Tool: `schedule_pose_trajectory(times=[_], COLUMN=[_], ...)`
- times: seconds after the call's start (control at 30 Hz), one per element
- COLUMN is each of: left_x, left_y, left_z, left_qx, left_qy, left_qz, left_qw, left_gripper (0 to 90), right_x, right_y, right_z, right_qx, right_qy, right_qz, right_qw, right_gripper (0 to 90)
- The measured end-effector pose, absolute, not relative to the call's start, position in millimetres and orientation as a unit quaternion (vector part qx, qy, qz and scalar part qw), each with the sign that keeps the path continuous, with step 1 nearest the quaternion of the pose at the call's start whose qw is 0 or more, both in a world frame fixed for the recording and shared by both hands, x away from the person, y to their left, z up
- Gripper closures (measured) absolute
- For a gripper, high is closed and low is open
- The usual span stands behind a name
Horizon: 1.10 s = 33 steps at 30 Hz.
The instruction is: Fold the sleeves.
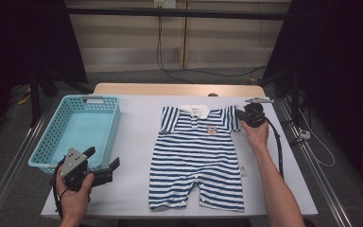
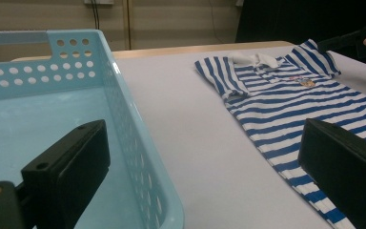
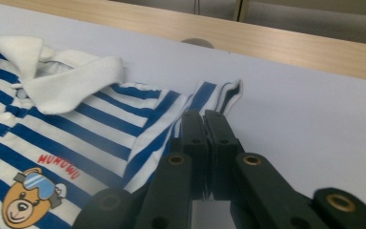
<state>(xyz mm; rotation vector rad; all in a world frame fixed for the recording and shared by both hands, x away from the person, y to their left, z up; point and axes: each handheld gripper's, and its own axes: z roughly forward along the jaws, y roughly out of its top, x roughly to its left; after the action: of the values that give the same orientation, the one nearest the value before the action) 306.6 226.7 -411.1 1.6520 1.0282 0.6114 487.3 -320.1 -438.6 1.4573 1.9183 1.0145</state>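
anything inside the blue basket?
The basket shows only its bare light-blue floor in the high view. In the left gripper view, the left gripper's near jaw hides a patch of that floor.

Red "WUWUWU" above bear badge (image 3: 28, 198) on romper (image 3: 90, 138).

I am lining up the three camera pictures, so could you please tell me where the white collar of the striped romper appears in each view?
High view: the white collar sits at centre, on the romper's far end.
Left gripper view: the collar lies at upper right.
Right gripper view: the collar fills the upper left.
Shared landmark: the bear badge, on the chest just below the collar.
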Motion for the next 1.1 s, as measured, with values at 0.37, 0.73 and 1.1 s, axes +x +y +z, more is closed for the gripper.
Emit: schedule_pose_trajectory(times=[0.37, 0.73, 1.1], left_x=[307.1, 307.6, 307.9], left_y=[225.6, 225.6, 225.2], left_z=[-411.8, -411.6, -411.8], left_qx=[0.694, 0.695, 0.693], left_qy=[0.427, 0.427, 0.427], left_qz=[0.254, 0.252, 0.249], left_qw=[0.521, 0.521, 0.525], left_gripper=[3.7, 3.7, 3.7], right_x=[485.3, 487.2, 490.3], right_y=[-305.0, -294.3, -280.7], right_z=[-435.1, -431.9, -433.8], right_qx=[0.517, 0.506, 0.501], right_qy=[0.713, 0.714, 0.721], right_qz=[0.402, 0.420, 0.421], right_qw=[0.250, 0.242, 0.229], right_gripper=[89.0, 89.0, 89.0])
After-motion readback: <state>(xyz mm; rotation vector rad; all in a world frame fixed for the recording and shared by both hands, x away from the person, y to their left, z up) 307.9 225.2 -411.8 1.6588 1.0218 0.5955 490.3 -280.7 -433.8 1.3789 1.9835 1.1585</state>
